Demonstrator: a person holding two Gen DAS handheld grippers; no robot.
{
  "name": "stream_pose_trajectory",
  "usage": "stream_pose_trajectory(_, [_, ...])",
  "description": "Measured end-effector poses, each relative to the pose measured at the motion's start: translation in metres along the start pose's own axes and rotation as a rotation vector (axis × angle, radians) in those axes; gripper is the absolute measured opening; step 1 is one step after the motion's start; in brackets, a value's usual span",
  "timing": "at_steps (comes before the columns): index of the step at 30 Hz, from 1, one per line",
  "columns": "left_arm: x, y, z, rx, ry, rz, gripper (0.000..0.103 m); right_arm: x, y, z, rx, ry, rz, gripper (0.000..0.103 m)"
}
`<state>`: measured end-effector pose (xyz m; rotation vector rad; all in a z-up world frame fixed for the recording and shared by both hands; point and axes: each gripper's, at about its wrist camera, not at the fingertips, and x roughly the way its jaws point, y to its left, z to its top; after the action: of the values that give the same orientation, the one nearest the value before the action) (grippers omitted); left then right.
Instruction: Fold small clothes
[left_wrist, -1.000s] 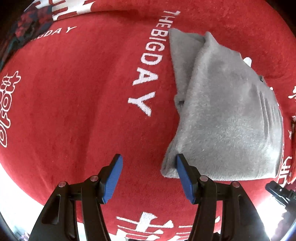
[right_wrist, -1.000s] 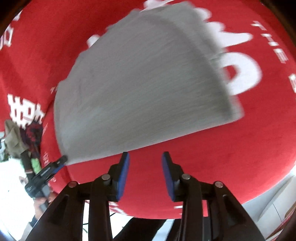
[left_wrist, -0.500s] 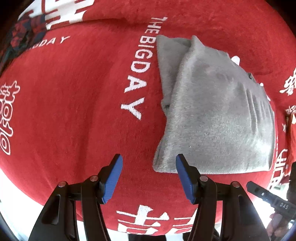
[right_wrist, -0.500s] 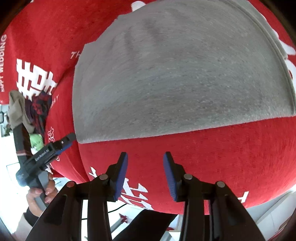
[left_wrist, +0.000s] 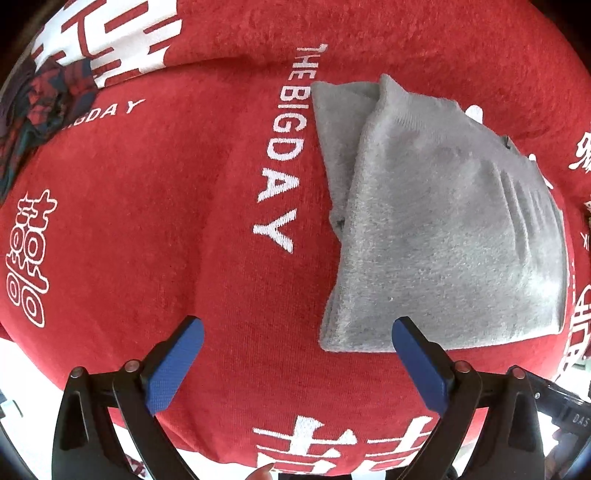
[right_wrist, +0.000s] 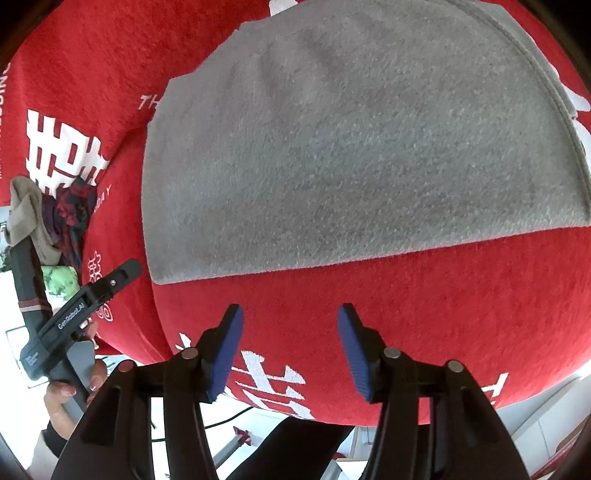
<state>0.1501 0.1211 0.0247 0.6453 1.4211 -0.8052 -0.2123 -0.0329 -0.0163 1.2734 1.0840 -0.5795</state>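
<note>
A folded grey fleece garment (left_wrist: 436, 229) lies flat on a red cloth with white lettering (left_wrist: 166, 229). It fills the upper part of the right wrist view (right_wrist: 351, 147). My left gripper (left_wrist: 295, 336) is open and empty, just short of the garment's near left corner; its right finger (left_wrist: 417, 354) is at the folded edge. My right gripper (right_wrist: 290, 325) is open and empty, above the red cloth (right_wrist: 443, 295), a little short of the garment's near edge. The left gripper's body also shows at the left of the right wrist view (right_wrist: 85, 299).
A pile of dark plaid and beige clothes (right_wrist: 55, 210) lies at the cloth's far left edge; it also shows in the left wrist view (left_wrist: 40, 99). The red cloth's front edge drops off just below both grippers. A hand (right_wrist: 62, 391) holds the left gripper.
Both grippers have opened wider. The right gripper has drawn closer to the garment's near edge. The left gripper moved slightly back toward the garment's corner. The garment lies unchanged.
</note>
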Motion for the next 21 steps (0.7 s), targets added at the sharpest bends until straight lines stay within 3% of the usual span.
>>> stream_pose_trajectory(6, [0.004, 0.005, 0.005, -0.026, 0.011, -0.002, 0.102, 0.003, 0.002, -0.001, 0.014, -0.011, 0.035, 0.064])
stream_pose_trajectory(13, [0.019, 0.018, 0.018, -0.058, 0.045, -0.074, 0.102, 0.015, -0.007, 0.000, 0.159, -0.048, 0.219, 0.064])
stream_pose_trajectory(21, [0.017, 0.030, 0.033, -0.104, 0.011, -0.141, 0.102, 0.045, -0.004, -0.004, 0.295, -0.051, 0.372, 0.064])
